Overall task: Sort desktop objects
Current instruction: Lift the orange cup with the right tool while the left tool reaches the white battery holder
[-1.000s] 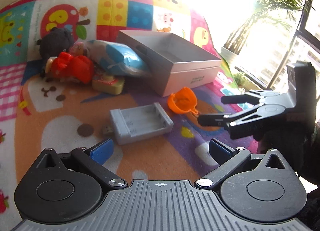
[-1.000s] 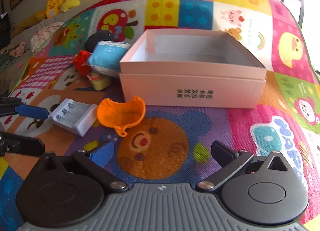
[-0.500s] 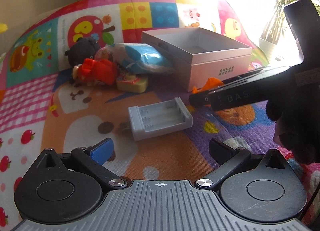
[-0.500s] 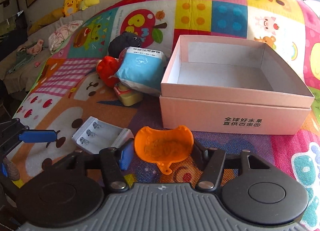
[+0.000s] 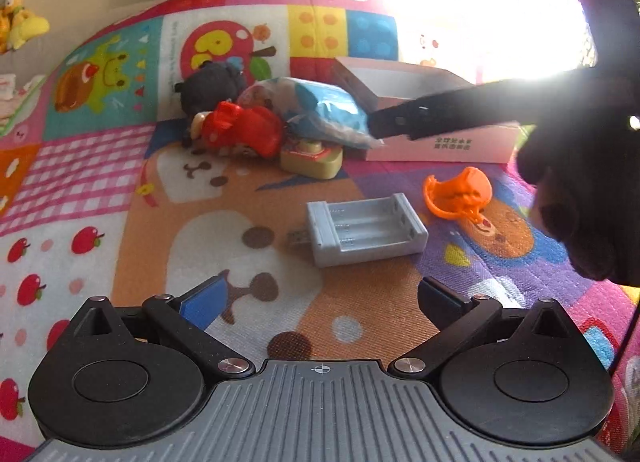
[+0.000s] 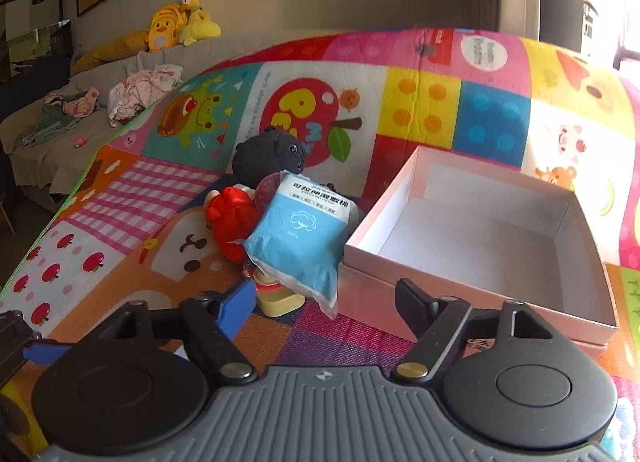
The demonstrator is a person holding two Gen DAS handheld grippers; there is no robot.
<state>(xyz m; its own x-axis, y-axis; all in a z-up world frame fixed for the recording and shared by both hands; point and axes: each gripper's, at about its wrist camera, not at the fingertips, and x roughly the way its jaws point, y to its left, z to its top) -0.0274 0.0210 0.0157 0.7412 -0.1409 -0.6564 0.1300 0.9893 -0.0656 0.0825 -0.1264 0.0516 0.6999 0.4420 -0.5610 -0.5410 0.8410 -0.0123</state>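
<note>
An open pink box [image 6: 480,246] stands on the colourful play mat; it also shows in the left wrist view [image 5: 440,142]. Left of it lie a blue cotton-pad packet [image 6: 300,238], a red toy [image 6: 232,222], a black plush [image 6: 268,158] and a yellow block [image 6: 276,302]. A grey battery case [image 5: 364,230] and an orange scoop [image 5: 456,194] lie on the mat ahead of my left gripper [image 5: 320,298], which is open and empty. My right gripper [image 6: 324,302] is open and empty, just in front of the packet and the box's near left corner.
The right gripper's dark body [image 5: 560,134] crosses the right of the left wrist view, above the scoop. A sofa with yellow plush toys [image 6: 180,22] and clothes stands beyond the mat's far left edge. Bright window light washes out the far right.
My right gripper has opened, moved off the orange scoop and gone forward and left toward the blue packet. The left wrist view has swung left; the scoop lies on the mat.
</note>
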